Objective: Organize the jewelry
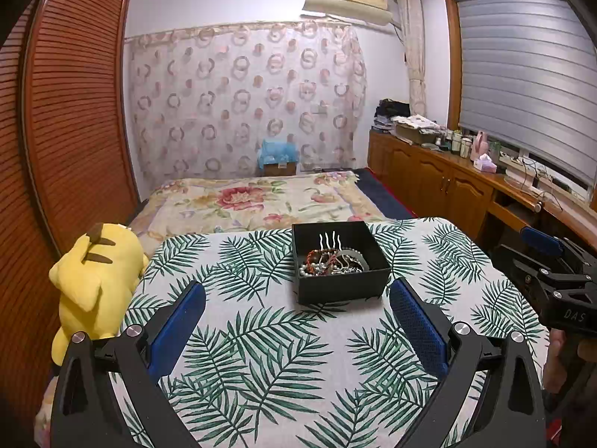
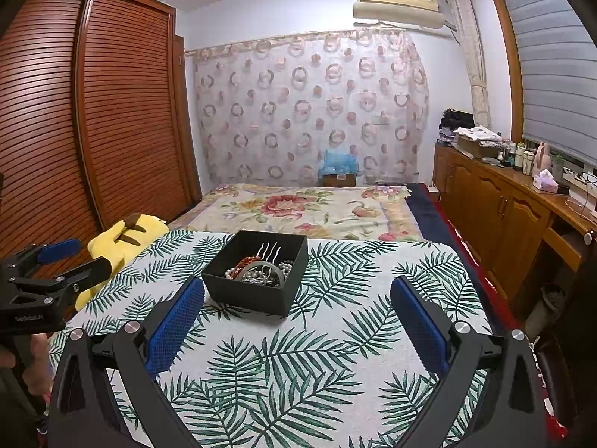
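A black box (image 1: pixel 337 261) is sitting on a leaf-print surface (image 1: pixel 261 336), holding a tangled heap of jewelry (image 1: pixel 330 261) with a hair comb (image 2: pixel 268 257) standing up in it. Both tools are hovering short of it, fingers spread wide and gripping nothing. The box is lying ahead and slightly right of the left tool (image 1: pixel 296 326), ahead and left of the right tool (image 2: pixel 296 326); neither looks clearly nearer.

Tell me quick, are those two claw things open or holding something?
Left gripper: open, fingers wide apart, holding nothing.
Right gripper: open, fingers wide apart, holding nothing.
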Demonstrator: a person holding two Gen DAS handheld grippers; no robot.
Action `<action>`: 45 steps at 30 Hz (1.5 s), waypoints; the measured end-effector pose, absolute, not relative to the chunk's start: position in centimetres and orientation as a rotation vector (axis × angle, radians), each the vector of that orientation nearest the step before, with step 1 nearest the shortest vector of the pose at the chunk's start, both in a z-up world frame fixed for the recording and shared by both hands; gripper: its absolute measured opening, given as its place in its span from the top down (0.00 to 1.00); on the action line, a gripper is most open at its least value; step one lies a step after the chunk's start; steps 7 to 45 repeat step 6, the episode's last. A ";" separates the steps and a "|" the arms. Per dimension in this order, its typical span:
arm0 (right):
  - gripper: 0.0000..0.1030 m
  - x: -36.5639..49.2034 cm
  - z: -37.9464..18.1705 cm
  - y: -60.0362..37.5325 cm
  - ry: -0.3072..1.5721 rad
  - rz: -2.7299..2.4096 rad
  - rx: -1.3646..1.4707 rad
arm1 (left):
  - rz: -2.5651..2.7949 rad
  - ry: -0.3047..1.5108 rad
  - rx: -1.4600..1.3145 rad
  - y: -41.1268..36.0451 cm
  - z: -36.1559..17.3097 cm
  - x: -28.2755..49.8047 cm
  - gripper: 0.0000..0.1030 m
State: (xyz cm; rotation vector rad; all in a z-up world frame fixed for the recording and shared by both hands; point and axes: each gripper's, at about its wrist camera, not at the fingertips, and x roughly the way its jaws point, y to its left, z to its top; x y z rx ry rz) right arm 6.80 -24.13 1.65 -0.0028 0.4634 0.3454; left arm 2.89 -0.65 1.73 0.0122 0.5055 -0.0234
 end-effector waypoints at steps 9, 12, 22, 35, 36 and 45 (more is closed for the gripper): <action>0.02 6.8 1.6 -24.1 0.463 0.346 -0.002 | -0.023 0.505 0.013 -0.6 1.7 2.9 0.07; 0.02 6.8 1.6 -24.1 0.463 0.346 -0.002 | -0.023 0.505 0.013 -0.6 1.7 2.9 0.07; 0.02 6.8 1.6 -24.1 0.463 0.346 -0.002 | -0.023 0.505 0.013 -0.6 1.7 2.9 0.07; 0.02 6.8 1.6 -24.1 0.463 0.346 -0.002 | -0.023 0.505 0.013 -0.6 1.7 2.9 0.07; 0.02 6.8 1.6 -24.1 0.463 0.346 -0.002 | -0.023 0.505 0.013 -0.6 1.7 2.9 0.07; 0.02 6.8 1.6 -24.1 0.463 0.346 -0.002 | -0.023 0.505 0.013 -0.6 1.7 2.9 0.07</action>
